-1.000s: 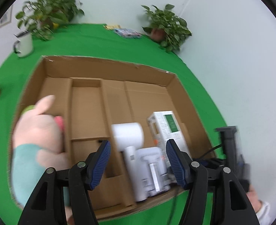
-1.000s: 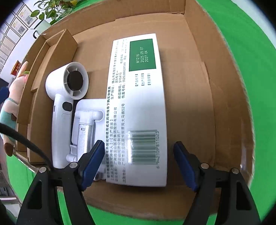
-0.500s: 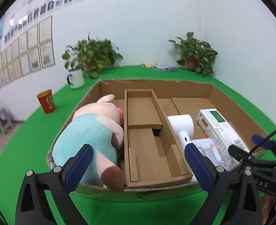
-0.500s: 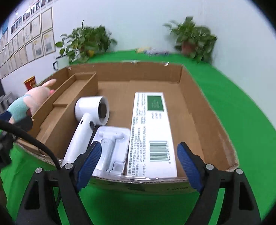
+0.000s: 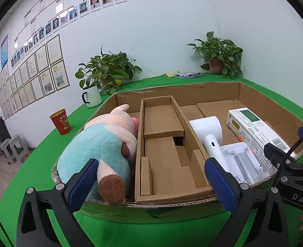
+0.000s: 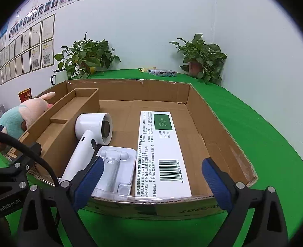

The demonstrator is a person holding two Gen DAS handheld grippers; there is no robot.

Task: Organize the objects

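Note:
A shallow cardboard box [image 5: 172,200] [image 6: 223,131] sits on the green table. Its left compartment holds a pink and teal plush pig [image 5: 102,144] [image 6: 22,115]. In the right section lie a white hair dryer [image 5: 209,135] [image 6: 89,138], a white folding stand [image 5: 244,158] [image 6: 114,164] and a white and green medicine carton [image 5: 254,125] [image 6: 161,150]. My left gripper [image 5: 151,183] hangs open outside the box's near wall, nothing between its fingers. My right gripper [image 6: 153,183] is also outside the near wall, its jaws opening, with nothing held.
A cardboard divider insert [image 5: 165,144] fills the box's middle. On the table behind stand a white mug [image 5: 91,96], a red cup [image 5: 61,121], two potted plants [image 5: 106,72] [image 5: 219,55] and a small patterned packet [image 5: 188,75]. Grey stools [image 5: 11,150] stand on the floor at left.
Both grippers pulled back out of the box, tilted up and widened. The left one let go of the plush pig, the right one released the medicine carton; both items now lie in the box.

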